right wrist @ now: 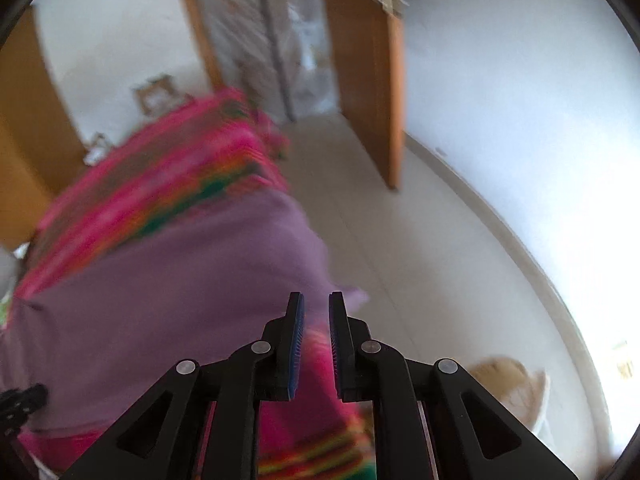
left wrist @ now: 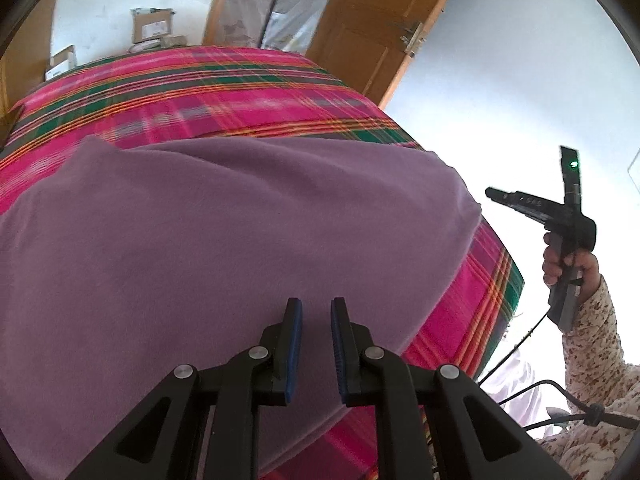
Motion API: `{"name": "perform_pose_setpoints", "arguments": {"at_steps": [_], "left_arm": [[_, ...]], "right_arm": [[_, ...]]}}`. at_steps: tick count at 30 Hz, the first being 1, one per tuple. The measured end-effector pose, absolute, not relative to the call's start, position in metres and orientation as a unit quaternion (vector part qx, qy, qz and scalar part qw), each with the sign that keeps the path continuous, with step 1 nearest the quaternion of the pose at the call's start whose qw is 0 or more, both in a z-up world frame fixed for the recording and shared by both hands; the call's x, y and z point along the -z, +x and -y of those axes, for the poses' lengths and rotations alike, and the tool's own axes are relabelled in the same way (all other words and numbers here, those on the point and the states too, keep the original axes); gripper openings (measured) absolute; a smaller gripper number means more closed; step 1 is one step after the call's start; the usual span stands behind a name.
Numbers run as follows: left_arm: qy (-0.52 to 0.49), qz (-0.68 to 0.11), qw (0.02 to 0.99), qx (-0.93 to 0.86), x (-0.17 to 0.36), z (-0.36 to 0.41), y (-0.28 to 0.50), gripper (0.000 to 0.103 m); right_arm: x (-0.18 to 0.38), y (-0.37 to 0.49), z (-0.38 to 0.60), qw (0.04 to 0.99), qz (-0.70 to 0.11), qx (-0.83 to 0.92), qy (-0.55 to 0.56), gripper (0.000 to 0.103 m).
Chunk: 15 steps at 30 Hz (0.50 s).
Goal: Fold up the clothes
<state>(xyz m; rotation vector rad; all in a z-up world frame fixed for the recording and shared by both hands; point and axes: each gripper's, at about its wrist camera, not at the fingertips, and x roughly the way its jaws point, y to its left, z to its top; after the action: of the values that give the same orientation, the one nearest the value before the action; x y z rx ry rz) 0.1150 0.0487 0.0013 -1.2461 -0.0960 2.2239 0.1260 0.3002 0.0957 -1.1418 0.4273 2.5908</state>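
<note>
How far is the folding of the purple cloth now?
Done: the purple garment lies flat on the plaid cover with smooth straight edges, so some folding looks done. In hand: nothing; the left tool and right tool are both open and empty. Left: probably further folds, though I cannot tell how many.

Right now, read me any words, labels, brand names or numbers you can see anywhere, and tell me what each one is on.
None can be read.
Cardboard boxes beyond the plaid cloth: pale labels, too small and blurred.
Right gripper, seen from the left wrist: faint marks on its body, unreadable; a green light, no text.
Purple garment: no print or tag showing.
Right wrist view: motion-blurred, nothing legible.
</note>
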Motion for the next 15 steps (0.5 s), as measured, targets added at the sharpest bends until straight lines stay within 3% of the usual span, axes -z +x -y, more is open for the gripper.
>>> {"name": "perform_pose_setpoints", "arguments": {"at_steps": [2,9,15], "left_arm": [[-0.467,0.045,0.278,-0.838,-0.002,-0.037,0.116,0.015],[-0.461,0.074,0.214,-0.858,-0.007,0.016,0.114,0.015],[-0.455,0.112,0.144,-0.872,-0.014,0.072,0.107,0.015]], "right_arm": [[-0.103,0.12,-0.282,0.106,-0.131,-0.91,-0.378,0.027],[-0.078,0.094,-0.24,0.074,-0.098,-0.9,-0.418,0.028],[-0.095,0.075,-0.203,0.008,-0.087,-0.917,-0.39,0.028]]}}
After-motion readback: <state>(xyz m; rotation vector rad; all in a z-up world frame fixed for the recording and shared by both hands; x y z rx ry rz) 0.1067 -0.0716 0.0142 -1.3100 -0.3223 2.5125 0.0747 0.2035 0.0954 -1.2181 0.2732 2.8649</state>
